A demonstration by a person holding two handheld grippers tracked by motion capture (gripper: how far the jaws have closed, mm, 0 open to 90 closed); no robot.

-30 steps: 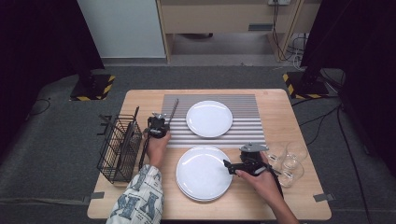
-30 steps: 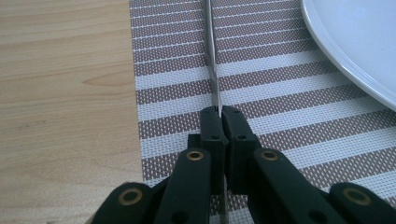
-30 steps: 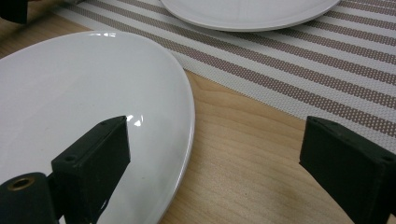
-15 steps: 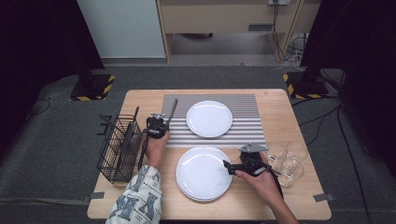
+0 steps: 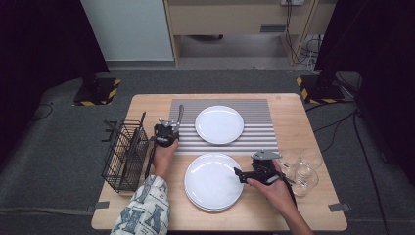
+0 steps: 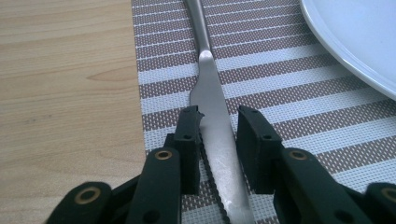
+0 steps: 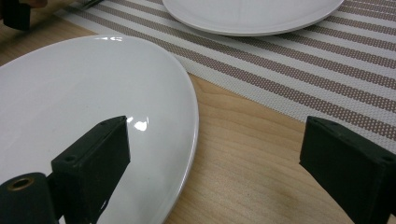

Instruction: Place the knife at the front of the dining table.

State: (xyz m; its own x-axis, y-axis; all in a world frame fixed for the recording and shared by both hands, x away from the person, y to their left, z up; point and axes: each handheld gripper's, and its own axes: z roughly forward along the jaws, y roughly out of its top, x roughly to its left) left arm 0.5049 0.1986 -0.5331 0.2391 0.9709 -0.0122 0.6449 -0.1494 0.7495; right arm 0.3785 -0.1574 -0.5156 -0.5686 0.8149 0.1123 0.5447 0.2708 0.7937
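Two plates (image 5: 219,124) beside knife (image 6: 215,126); left tool (image 6: 218,122) just loosening around it, right tool (image 7: 215,154) wide.

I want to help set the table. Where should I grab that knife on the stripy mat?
Grab the knife by its smooth handle, probably from above with the fingers either side. It lies flat on the striped placemat, and the blade's near edge is serrated, so skip that end.
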